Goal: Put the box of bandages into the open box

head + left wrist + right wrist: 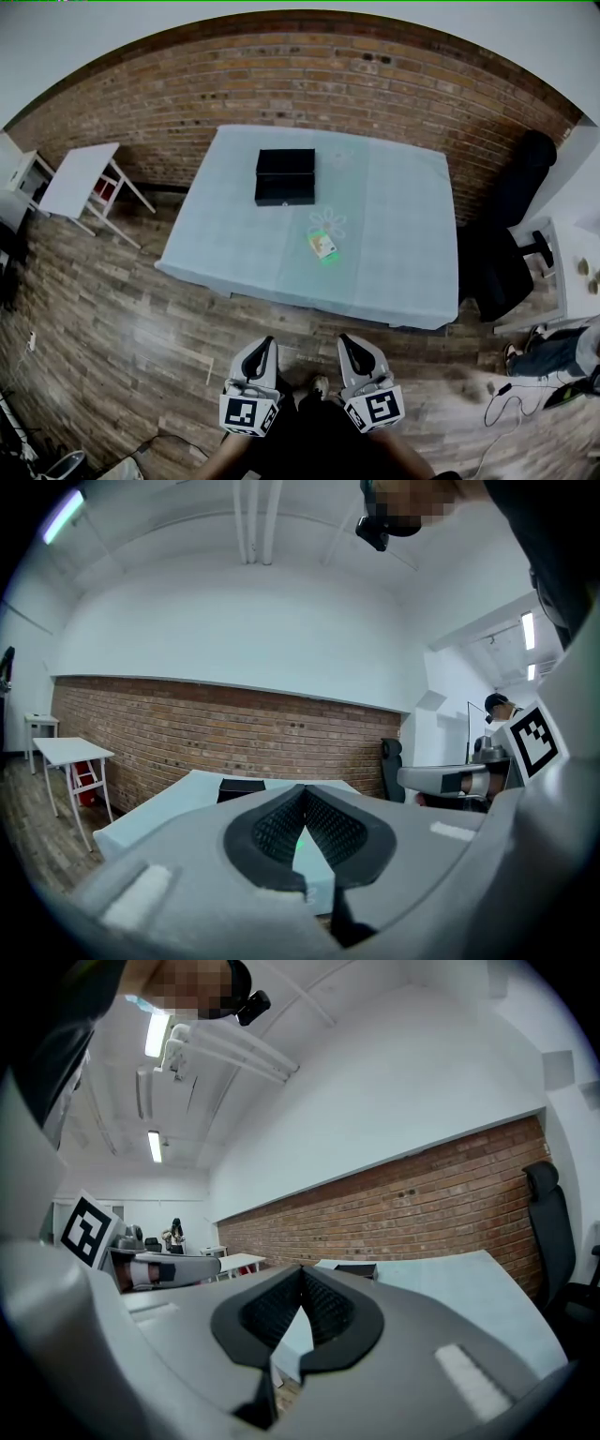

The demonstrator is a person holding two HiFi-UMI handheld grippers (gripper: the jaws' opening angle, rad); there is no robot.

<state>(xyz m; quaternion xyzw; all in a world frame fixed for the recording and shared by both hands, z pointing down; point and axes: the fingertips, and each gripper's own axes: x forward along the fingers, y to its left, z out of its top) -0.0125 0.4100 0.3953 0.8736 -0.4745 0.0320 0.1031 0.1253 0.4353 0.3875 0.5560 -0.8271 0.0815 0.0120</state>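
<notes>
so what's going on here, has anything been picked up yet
Not yet. A person stands back from the table, holding the left gripper and the right gripper out over the wooden floor. Both have their fingers closed on nothing. The box of bandages lies on the tablecloth, apart from the black open box farther back.

The head camera looks steeply down from well back onto the counter [394,234]. Cameras on the left claw [303,791] and right claw [301,1271] face level, sharing that distant counter and brick wall [187,738].
</notes>
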